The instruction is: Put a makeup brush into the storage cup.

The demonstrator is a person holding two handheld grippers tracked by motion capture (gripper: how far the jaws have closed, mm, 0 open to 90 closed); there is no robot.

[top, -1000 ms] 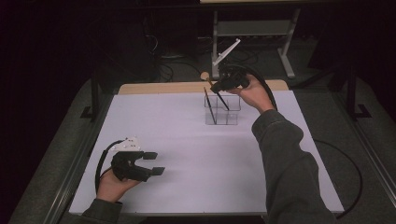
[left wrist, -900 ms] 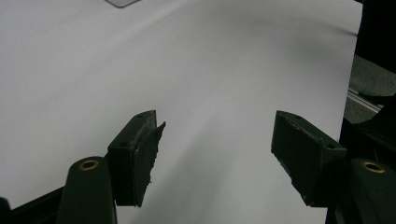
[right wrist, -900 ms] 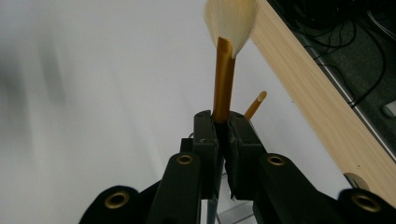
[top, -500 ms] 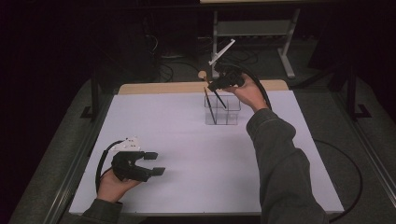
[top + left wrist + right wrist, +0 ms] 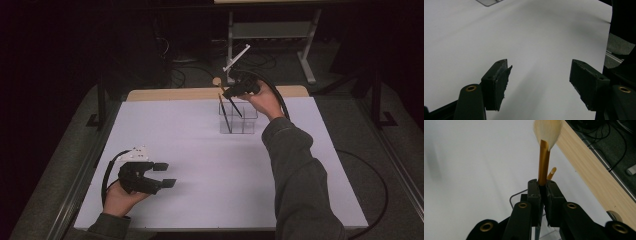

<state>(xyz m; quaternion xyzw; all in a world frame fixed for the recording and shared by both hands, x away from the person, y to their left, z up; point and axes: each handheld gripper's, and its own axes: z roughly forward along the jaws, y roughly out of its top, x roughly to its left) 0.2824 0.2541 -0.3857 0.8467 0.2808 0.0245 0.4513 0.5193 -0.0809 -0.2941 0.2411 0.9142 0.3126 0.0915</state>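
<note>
Right now the right gripper [image 5: 543, 185] is clamped on the gold ferrule of a makeup brush [image 5: 544, 162], whose pale fan of bristles points away from the camera in the right gripper view. From the high view, that gripper [image 5: 235, 91] sits above the clear organizer [image 5: 239, 119] at the far side of the white table [image 5: 200, 150], and the dark handle [image 5: 236, 109] slants down into one of its compartments. A second dark brush [image 5: 224, 114] already leans in the organizer, just beside it.

The step in hand looks like seating this brush in the organizer — so the job is mostly about angle. I would bring the handle nearer upright before letting go, since a steep lean could tip the light container or knock the neighbouring brush. Lower until the handle end rests on the bottom, then ease the jaws apart slowly and lift straight up, clear of the bristles.

Over at the near left the left gripper [image 5: 162, 175] rests low over the table with its jaws standing wide and nothing between them [image 5: 539, 82] — it is well apart from the organizer. It could steady the container's wall, though whether that is needed I cannot tell.
</note>
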